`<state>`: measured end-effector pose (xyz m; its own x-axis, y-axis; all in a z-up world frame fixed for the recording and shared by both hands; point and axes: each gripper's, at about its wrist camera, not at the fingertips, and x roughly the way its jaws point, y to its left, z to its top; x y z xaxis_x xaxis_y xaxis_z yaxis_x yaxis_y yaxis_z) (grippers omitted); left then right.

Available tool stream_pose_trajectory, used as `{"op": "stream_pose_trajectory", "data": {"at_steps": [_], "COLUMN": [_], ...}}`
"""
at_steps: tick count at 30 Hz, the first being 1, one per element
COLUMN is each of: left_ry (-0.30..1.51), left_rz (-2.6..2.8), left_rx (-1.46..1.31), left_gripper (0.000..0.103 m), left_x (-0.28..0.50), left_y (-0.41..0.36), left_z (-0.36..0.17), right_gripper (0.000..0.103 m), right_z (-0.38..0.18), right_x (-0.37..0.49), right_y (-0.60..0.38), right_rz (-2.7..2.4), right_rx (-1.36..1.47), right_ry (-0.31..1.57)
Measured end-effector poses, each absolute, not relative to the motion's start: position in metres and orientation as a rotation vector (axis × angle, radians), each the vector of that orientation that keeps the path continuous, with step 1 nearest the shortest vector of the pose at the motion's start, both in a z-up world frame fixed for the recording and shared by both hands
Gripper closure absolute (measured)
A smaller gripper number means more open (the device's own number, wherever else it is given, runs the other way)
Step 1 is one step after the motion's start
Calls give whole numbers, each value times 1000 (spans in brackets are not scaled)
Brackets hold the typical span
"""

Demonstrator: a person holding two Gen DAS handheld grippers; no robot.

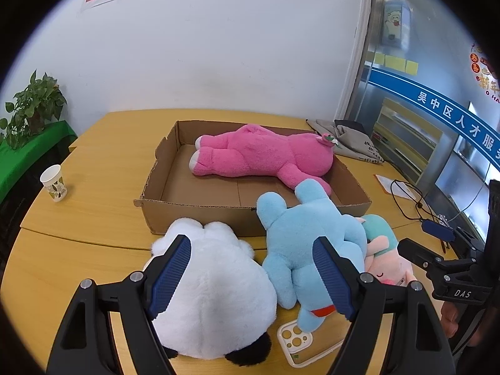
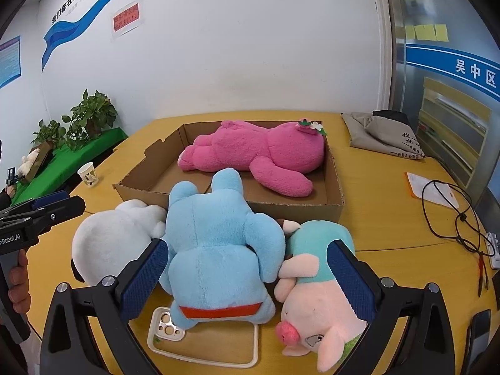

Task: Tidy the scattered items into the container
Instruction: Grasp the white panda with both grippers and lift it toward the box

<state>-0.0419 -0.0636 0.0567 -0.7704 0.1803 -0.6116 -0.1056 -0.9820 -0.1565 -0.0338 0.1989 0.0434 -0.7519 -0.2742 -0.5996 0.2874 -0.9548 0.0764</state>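
While the paper cup [image 1: 54, 183] stands alone at nine o'clock near the left rim of the yellow table [image 1: 93, 162], bare tabletop lies between it and the cardboard box [image 1: 200, 212], whose torn left wall rises at about eleven o'clock. Inside the box, the pink plush [image 1: 259, 156] lies along the far side, leaving the near floor of the box bare. At six o'clock the left gripper [image 1: 256, 278] hangs with its jaws spread wide over the white plush [image 1: 212, 300], which sits on the table against the box's near wall, between the blue pads without touching them. Beside it at one o'clock the blue plush [image 1: 309, 237] leans with its ears over the box's near edge, its lower end resting on a clear phone case [image 2: 203, 343]. From the right wrist view, the right gripper [image 2: 250, 281] is likewise spread, framing the blue plush and the pig plush [image 2: 315, 297] just beside it. Toward three o'clock lie a black cable [image 2: 450, 212], a paper sheet [image 2: 428, 189] and a folded grey bag [image 2: 381, 137].
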Motion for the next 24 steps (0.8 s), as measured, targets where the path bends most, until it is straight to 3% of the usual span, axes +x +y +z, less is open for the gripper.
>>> {"op": "stream_pose_trajectory", "data": {"at_steps": [18, 22, 24], "left_ry": [-389, -545, -604], "left_rz": [2648, 2519, 2454], "left_rx": [-1191, -1169, -1176], "left_gripper": [23, 23, 17], "left_x": [-49, -59, -65], "left_y": [-160, -186, -194], "left_z": [-10, -28, -37], "right_gripper": [0, 0, 0], "right_z": [2, -10, -12], "right_x": [-10, -20, -29], "right_y": [68, 39, 30], "right_rz": [-2174, -2131, -2123], "right_rx": [841, 820, 811], "right_ry": [185, 221, 234]}}
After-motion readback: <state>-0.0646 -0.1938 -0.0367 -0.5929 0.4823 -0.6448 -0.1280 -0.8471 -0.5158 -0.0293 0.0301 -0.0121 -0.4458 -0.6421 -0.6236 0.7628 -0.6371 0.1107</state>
